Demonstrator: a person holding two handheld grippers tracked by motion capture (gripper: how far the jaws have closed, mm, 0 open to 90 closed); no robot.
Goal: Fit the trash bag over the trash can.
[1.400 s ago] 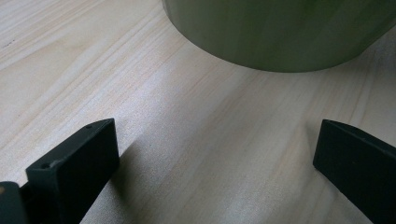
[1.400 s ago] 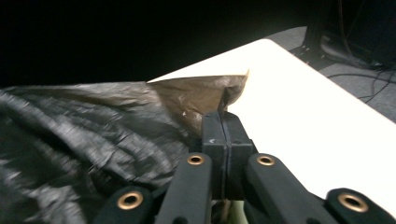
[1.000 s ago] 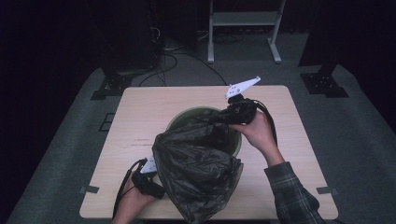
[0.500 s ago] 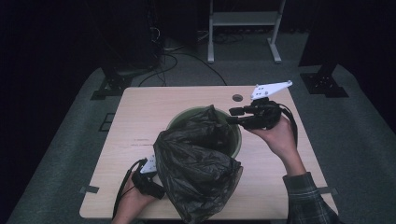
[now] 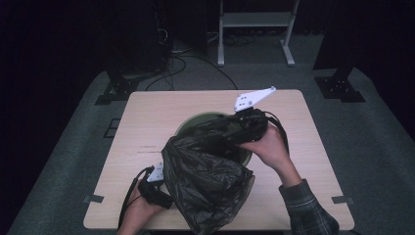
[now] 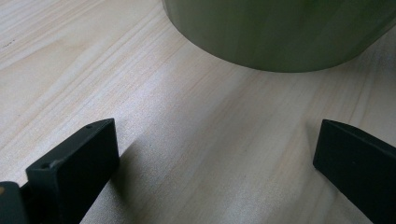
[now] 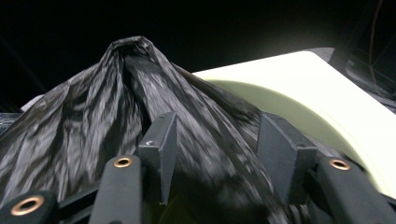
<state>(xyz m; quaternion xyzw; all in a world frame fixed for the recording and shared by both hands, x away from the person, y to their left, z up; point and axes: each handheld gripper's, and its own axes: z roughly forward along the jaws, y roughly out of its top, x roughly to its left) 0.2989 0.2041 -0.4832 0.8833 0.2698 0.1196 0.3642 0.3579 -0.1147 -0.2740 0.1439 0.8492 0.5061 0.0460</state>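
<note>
High view showed a black plastic bag (image 5: 208, 178) draped over the near side of a pale green bin (image 5: 185, 125) at the middle of the bench (image 5: 147, 112), its bulk spilling toward six o'clock. The right hand-held gripper (image 5: 222, 137) lay over the bin's rim at about two o'clock from the bag's bulk, pointing toward nine o'clock into the bag's upper folds. Right gripper view had bag film (image 7: 116, 107) rising in a peak between and beyond the jaws, which had just been opening; the film lay in the gap, but whether the pads pressed it could not be told. The left hand-held gripper (image 5: 164, 188) rested low on the bench at eight o'clock of the bag, just beside it. Left gripper view showed its jaws spread wide over bare wood, released, with the bin's wall (image 6: 280, 32) ahead at twelve o'clock.
</note>
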